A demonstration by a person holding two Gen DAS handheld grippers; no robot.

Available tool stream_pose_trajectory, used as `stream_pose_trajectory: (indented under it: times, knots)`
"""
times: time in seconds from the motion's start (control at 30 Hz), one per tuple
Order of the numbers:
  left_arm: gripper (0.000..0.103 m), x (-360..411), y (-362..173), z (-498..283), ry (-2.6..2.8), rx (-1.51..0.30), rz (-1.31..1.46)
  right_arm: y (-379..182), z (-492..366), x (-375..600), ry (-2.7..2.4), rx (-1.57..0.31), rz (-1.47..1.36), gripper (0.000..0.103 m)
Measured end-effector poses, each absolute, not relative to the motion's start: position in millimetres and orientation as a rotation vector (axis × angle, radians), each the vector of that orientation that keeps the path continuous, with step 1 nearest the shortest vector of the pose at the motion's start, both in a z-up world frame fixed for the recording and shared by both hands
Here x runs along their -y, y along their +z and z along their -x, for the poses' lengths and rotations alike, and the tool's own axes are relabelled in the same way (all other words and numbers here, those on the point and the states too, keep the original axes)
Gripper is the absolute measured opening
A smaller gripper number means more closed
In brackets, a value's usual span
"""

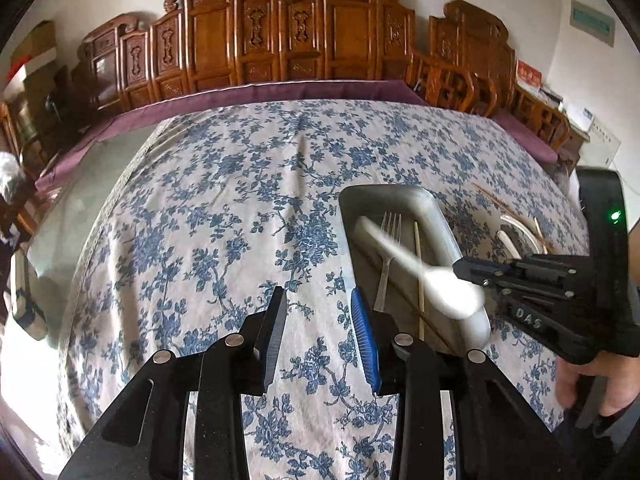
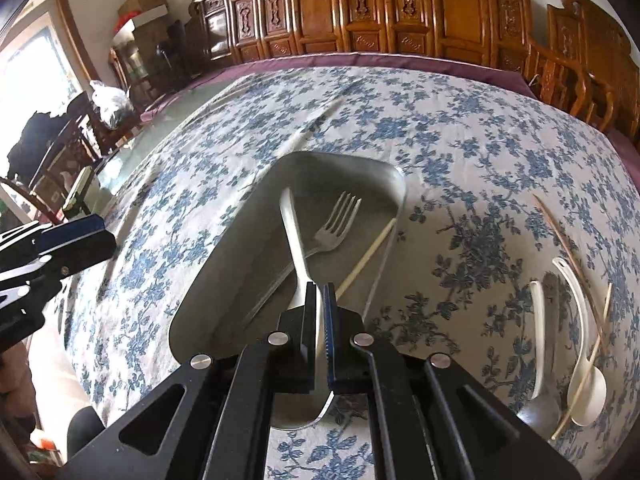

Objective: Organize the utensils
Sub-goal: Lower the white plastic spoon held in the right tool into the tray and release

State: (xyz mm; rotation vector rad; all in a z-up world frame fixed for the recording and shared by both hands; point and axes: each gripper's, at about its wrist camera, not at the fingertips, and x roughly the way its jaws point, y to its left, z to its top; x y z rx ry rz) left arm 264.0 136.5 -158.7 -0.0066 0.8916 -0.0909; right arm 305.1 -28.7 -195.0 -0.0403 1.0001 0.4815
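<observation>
A metal tray (image 2: 224,264) lies on the floral tablecloth. In it are a metal fork (image 2: 334,226) and a pale chopstick (image 2: 366,258). My right gripper (image 2: 319,322) is shut on a white plastic spoon (image 2: 292,232) and holds it over the tray, handle pointing away. In the left wrist view the right gripper (image 1: 464,270) holds the blurred spoon (image 1: 448,292) above the tray (image 1: 436,216). My left gripper (image 1: 318,320) is open and empty, over the cloth left of the tray.
Right of the tray lie two white spoons (image 2: 580,360), a metal spoon (image 2: 550,320) and wooden chopsticks (image 2: 568,244). Carved wooden chairs (image 2: 400,8) line the far side of the table. The table's left edge drops to bare glass (image 2: 132,136).
</observation>
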Motion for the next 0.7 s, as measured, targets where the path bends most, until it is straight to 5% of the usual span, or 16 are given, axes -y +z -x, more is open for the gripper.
stream_pose_trajectory:
  times: [0.5,0.6,0.7]
  knots:
    - [0.035,-116.5,-139.2,-247.0,-0.131,-0.842,-0.009,-156.7,-245.9,86.8,0.517,-0.883,0.082,0.007]
    - [0.055,-102.2,-135.6,-241.4,-0.153,-0.824,-0.028,-158.3,-237.2,119.3,0.465,-0.876,0.093,0.033]
    - [0.056,-87.8,-133.8,-236.9,-0.174,-0.823,-0.041,-163.5,-234.1,155.3,0.406,-0.885,0.094,0.033]
